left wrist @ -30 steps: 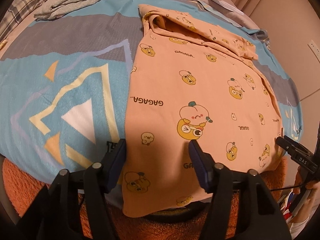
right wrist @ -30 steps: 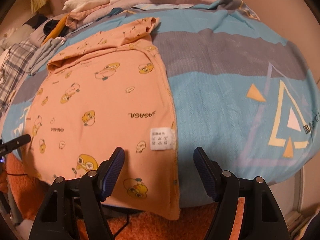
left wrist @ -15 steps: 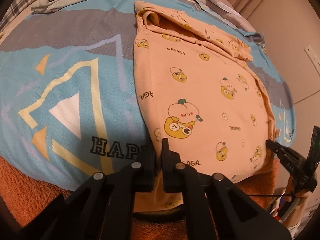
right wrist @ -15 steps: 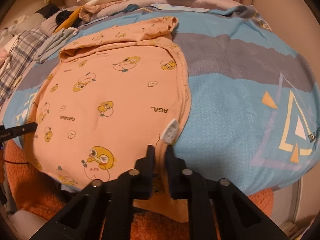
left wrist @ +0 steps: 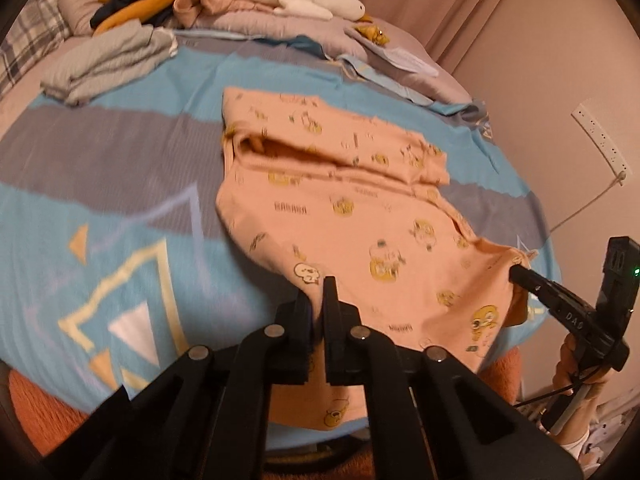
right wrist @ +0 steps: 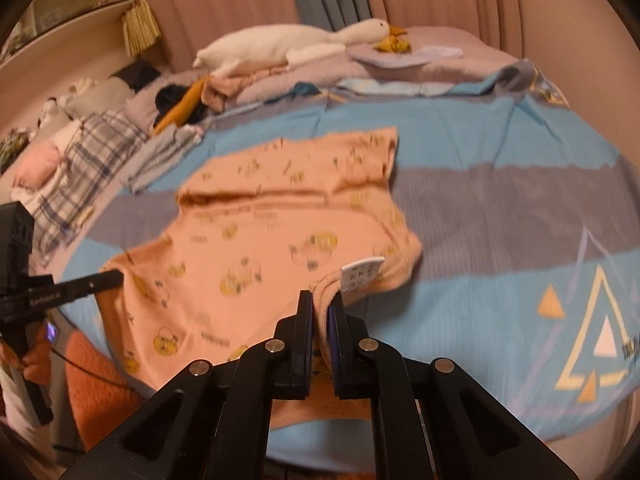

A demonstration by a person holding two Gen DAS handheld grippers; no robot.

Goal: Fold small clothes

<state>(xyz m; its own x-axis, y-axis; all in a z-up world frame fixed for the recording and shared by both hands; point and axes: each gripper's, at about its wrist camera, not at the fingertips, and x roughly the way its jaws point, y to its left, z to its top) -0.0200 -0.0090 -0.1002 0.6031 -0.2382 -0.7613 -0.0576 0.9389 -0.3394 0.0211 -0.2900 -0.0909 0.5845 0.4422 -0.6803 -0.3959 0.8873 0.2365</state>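
Observation:
A small peach shirt point(left wrist: 360, 216) with yellow cartoon prints lies on the blue and grey bed cover, its sleeves folded in across the far end. My left gripper point(left wrist: 318, 300) is shut on the near left hem corner and holds it raised. My right gripper point(right wrist: 320, 304) is shut on the near right hem corner, beside the white care label point(right wrist: 362, 274). The shirt also shows in the right wrist view point(right wrist: 260, 248). The right gripper appears at the right edge of the left wrist view point(left wrist: 520, 274), and the left gripper at the left edge of the right wrist view point(right wrist: 112, 278).
Folded grey clothes point(left wrist: 108, 64) lie at the far left of the bed. A white plush goose point(right wrist: 288, 46) and a heap of clothes point(right wrist: 188, 100) lie along the pillows. A checked blanket point(right wrist: 76, 176) lies at the left. An orange rug point(right wrist: 96, 380) is below the bed edge.
Both grippers closed on the near hem corners, then lifted them and carried them toward the far end; the near part of the shirt now rises off the bed.

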